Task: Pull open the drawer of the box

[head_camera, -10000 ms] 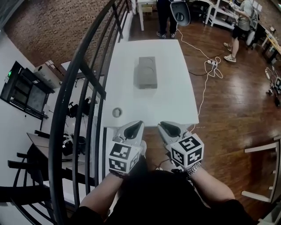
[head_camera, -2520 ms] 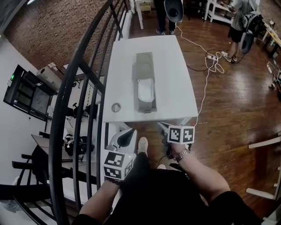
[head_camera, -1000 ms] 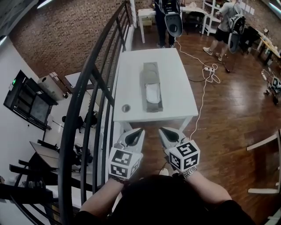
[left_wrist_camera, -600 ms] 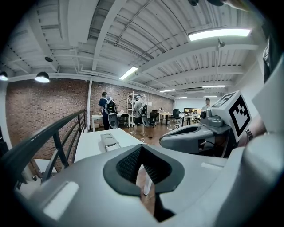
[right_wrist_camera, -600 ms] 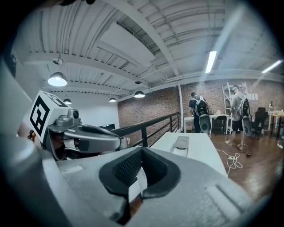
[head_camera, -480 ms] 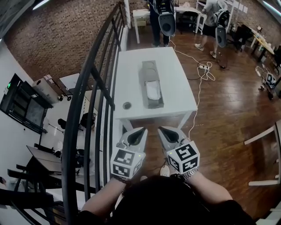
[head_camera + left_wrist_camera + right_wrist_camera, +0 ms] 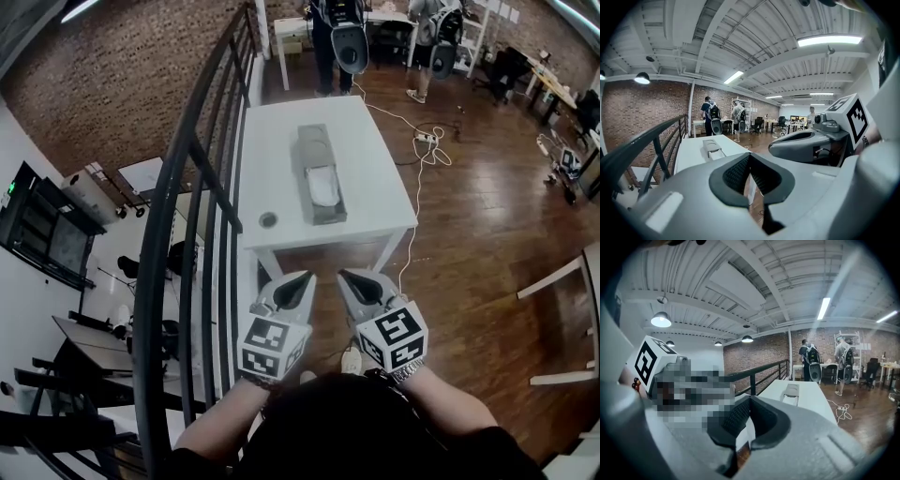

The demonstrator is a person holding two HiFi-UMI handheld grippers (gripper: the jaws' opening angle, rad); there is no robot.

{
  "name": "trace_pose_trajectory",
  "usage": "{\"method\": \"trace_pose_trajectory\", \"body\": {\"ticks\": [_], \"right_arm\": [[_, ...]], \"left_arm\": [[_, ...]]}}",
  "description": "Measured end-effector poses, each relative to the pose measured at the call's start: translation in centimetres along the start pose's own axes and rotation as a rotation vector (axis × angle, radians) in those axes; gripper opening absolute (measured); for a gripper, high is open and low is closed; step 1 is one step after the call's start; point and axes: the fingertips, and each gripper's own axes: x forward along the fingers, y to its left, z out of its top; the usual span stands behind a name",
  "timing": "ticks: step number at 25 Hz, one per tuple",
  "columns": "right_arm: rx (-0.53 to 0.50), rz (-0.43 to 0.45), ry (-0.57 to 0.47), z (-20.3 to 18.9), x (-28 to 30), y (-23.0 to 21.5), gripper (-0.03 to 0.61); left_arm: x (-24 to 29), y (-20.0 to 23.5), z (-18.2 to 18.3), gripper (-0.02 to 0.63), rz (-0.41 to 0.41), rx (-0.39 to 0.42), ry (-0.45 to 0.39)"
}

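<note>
One table (image 7: 375, 187), one box (image 7: 314, 145), one drawer (image 7: 325, 192), one round object (image 7: 268, 220) — two grippers: left gripper (image 7: 307, 276), right gripper (image 7: 342, 274).

Brick wall (image 7: 122, 66) to my left, black railing (image 7: 161, 234) beside a white tabletop (image 7: 375, 178), dark wooden floor (image 7: 487, 216) before me, strip lights (image 7: 829, 41) on a white beamed ceiling (image 7: 740, 28).

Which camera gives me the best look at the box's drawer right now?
Head view: it looks down into the pulled-out drawer of the box, so its white inside is visible. Both gripper views show it small, distant and at a flat angle.
</note>
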Motion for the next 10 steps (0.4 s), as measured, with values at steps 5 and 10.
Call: {"method": "trace_pose_trajectory", "body": {"ticks": [5, 10], "right_arm": [[-0.010, -0.014, -0.010, -1.0, -1.1, 0.8, -0.009], [-0.010, -0.022, -0.011, -0.8, -1.6, 0.6, -0.009]], "left_arm": [[-0.7, -1.1, -1.3, 0.015, -0.012, 0.006, -0.005], [-0.6, -1.5, -1.0, 0.015, -0.020, 0.009, -0.007]]}}
